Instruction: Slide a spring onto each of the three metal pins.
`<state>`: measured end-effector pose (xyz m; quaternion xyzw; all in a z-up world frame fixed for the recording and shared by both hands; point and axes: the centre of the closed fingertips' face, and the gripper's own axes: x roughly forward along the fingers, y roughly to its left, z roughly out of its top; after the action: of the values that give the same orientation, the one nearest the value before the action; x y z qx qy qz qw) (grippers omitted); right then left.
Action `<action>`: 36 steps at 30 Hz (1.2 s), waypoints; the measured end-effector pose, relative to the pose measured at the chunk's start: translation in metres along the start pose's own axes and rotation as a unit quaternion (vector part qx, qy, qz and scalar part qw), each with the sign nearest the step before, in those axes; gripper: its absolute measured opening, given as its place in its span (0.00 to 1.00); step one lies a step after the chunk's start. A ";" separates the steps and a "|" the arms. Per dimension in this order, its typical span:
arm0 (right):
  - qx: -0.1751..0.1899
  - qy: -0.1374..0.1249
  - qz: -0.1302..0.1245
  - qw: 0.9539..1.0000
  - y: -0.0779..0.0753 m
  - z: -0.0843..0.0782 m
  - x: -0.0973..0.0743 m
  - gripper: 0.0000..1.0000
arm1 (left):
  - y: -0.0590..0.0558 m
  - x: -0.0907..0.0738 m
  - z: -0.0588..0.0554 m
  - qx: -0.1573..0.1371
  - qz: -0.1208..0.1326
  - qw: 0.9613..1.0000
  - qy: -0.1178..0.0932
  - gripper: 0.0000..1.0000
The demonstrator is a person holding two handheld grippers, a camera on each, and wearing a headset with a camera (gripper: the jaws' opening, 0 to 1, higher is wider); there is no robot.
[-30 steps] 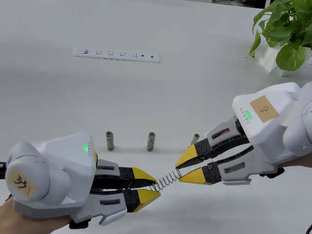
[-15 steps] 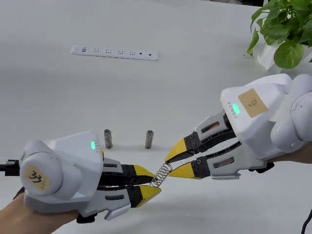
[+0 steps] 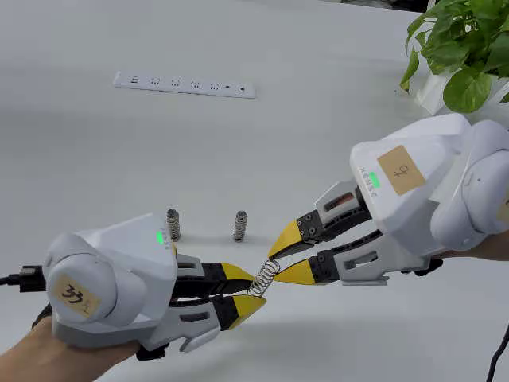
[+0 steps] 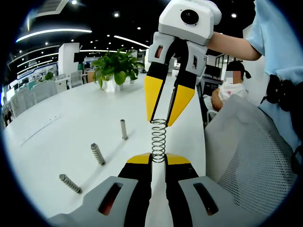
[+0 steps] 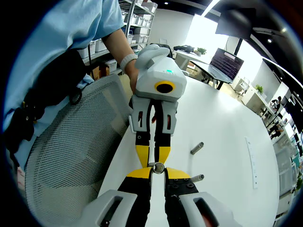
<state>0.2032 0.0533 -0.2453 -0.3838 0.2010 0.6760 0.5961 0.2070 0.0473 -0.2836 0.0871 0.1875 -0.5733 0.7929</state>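
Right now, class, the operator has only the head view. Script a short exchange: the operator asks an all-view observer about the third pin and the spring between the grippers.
Operator: Where is the third pin?
Observer: The left gripper view shows the bare pin standing beside a spring-covered pin, left of the held spring.
Operator: How does it sit at the right gripper?
Observer: The right gripper view shows its end in the gap between that gripper's yellow tips, pointing at the left gripper.
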 end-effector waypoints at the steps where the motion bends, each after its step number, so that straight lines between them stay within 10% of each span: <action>1: 0.000 0.001 0.000 1.000 0.000 -0.001 0.000 0.06 | 0.000 0.000 0.000 0.002 0.000 1.000 -0.001 0.06; 7: 0.016 0.006 0.003 1.000 -0.001 -0.001 -0.002 0.23 | -0.001 0.000 -0.002 0.011 0.003 1.000 0.001 0.06; 12: 0.028 0.047 0.017 0.998 -0.003 -0.011 0.000 0.21 | -0.002 0.000 -0.005 0.028 0.009 1.000 0.009 0.06; 36: 0.054 0.082 0.075 0.992 0.009 -0.021 0.018 0.12 | -0.004 0.011 0.005 0.045 0.011 0.999 0.000 0.06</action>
<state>0.2003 0.0479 -0.2742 -0.3891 0.3140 0.6730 0.5449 0.2069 0.0346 -0.2833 0.1247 0.1605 -0.5726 0.7942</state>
